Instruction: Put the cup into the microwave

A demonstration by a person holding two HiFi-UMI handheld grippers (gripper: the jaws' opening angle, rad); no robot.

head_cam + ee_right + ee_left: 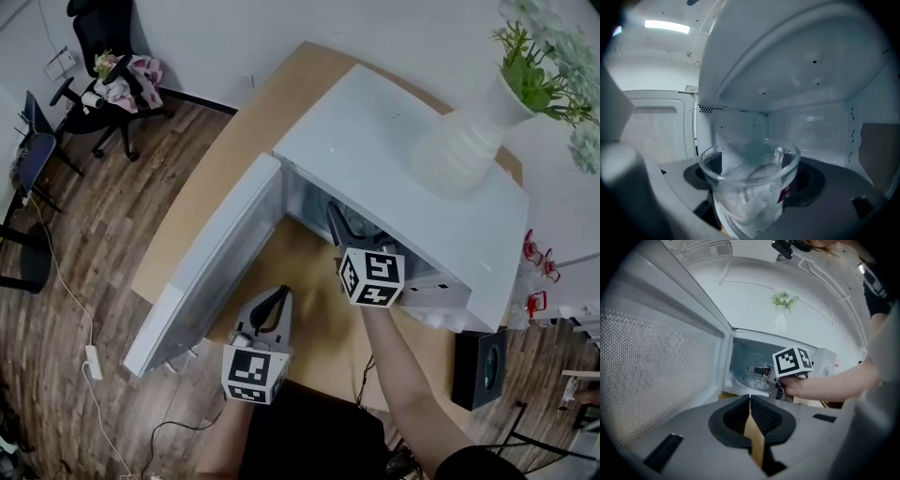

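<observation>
**Right claw** [345,230]: Reaches through the open front of the white microwave [403,178], with its marker cube just outside the opening. Its own view shows the jaws closed on the cup [750,187], one on each side of the cup wall.

**Cup:** Clear glass and upright, with its rim level. The handle is on the side turned away from the claw, and a small red mark shows on the wall to the claw's right. The cup sits inside the cavity, with the perforated back wall ahead of the claw, the ceiling above and side walls on both flanks. I cannot tell whether its base touches the cavity floor.

**Left claw** [278,292]: Held outside the microwave, over the wooden bench [234,150], nearer the person than the right claw. Its jaws are drawn together at the tips and nothing is between them. Only a thin wedge of bench surface shows through the gap lower down.

**Door** [211,272]: Swung fully open, it stands to the left of the left claw. Its dotted window panel fills that side of the left gripper view. The cavity and the right claw's cube lie ahead of this claw and slightly to its right.

**Other items:** A white ribbed vase [464,145] holding green and pale flowers stands on the microwave roof, above and beyond the right claw.
</observation>
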